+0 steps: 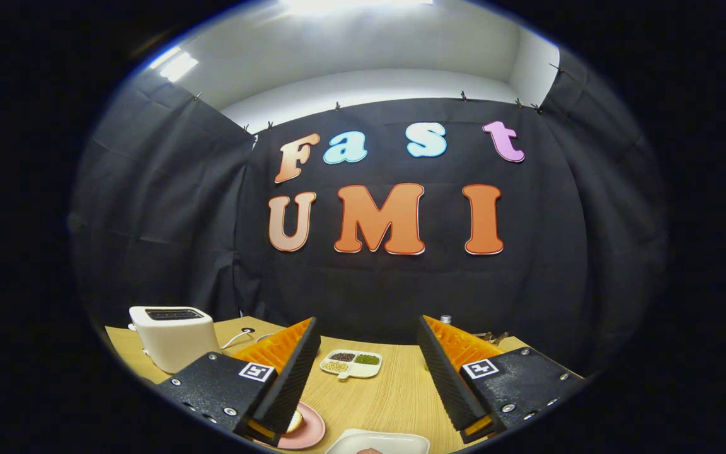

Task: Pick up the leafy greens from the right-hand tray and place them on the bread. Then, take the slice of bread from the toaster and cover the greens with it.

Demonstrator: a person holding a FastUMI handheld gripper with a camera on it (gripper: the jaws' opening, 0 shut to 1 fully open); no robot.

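My gripper (368, 353) is held above the wooden table (394, 394), open, with nothing between its fingers. A white toaster (172, 336) stands at the back left, beyond the left finger; I cannot see a bread slice in its slot from here. A pink plate (310, 430) lies just under the left finger, with a piece of bread (295, 421) peeping out beside the fingertip. A white tray (380, 442) lies below, between the fingers, with something reddish at its near rim. No greens are visible on it.
A small white divided dish (351, 364) with beans and seeds in its compartments sits on the table ahead, between the fingers. A white cable (237, 338) runs behind the toaster. A small bottle cap (445, 319) shows beyond the right finger. Black cloth walls close the booth.
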